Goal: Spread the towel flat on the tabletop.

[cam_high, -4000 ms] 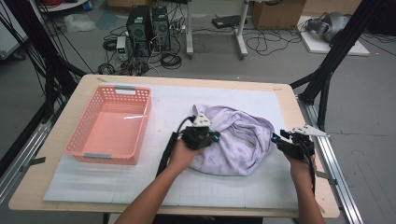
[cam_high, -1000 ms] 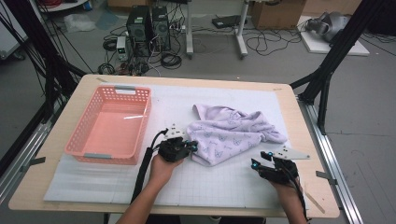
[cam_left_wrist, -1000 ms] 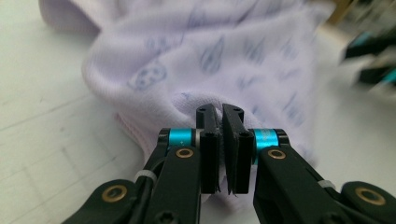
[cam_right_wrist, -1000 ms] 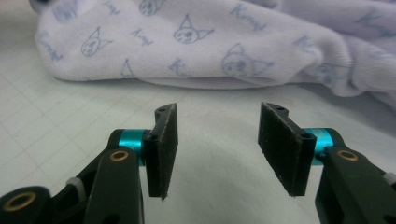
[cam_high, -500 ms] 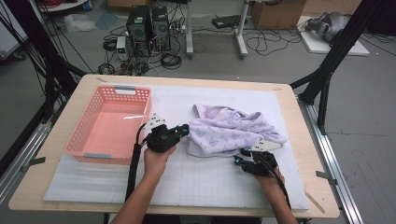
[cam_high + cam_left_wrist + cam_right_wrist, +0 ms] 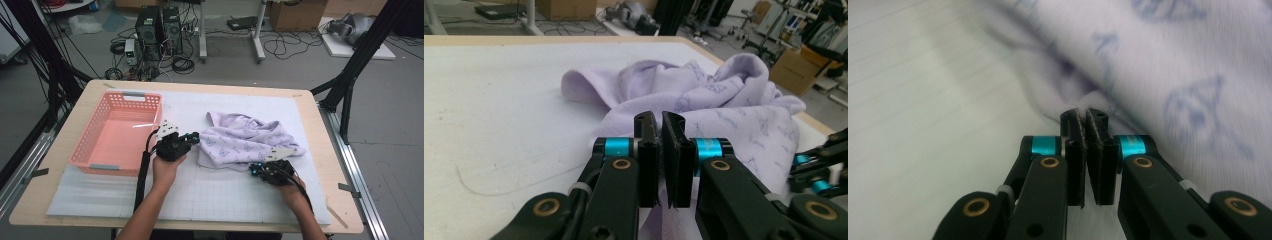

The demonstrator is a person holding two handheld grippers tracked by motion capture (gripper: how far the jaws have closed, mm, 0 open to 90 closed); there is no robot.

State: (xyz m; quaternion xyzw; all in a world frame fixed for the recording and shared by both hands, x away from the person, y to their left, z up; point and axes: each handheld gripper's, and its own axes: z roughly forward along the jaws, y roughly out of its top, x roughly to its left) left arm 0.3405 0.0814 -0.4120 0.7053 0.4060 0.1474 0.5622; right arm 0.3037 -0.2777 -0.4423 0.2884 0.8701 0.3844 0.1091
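From the high view I see the table (image 6: 60, 200) across the middle of the frame, with a mat (image 6: 200, 195) laid over most of it. The basket (image 6: 97, 157) sits on the mat at centre left. The cloth (image 6: 245, 142) lies on the mat just right of centre. My left gripper (image 6: 195, 139) sits between basket and cloth, at the cloth's left edge; my right gripper (image 6: 256, 170) is at the cloth's lower edge, lower right of centre. Computer towers (image 6: 157, 25) stand on the floor beyond the table, upper centre.
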